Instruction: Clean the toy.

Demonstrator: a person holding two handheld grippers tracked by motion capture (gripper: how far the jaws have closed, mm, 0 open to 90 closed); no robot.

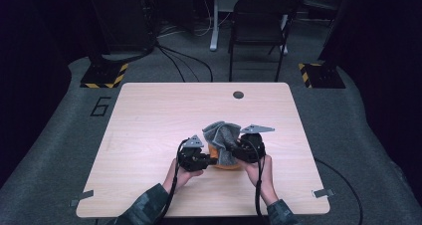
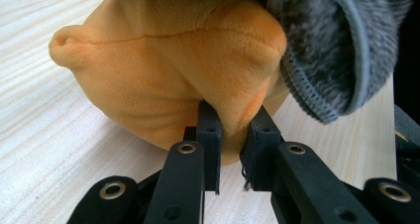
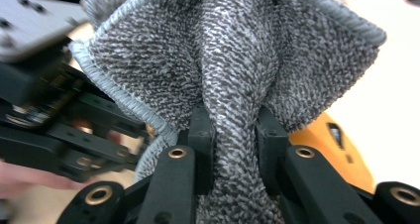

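bunched grey cloth [image 3: 233, 85] upright over plush toy [image 2: 168, 70]

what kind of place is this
Probably a lab or recording studio, not a home: dark curtained walls, hazard-striped stand bases, loose cables on grey carpet, a folding chair, and one bare wooden table.

The table [image 1: 149, 125] is evenly lit from above while the room around it lies dim. In the right gripper view the far gripper [image 3: 44, 110] at left is blurred (the cloth [image 3: 233, 60] stays sharp), and the upper right glares white.
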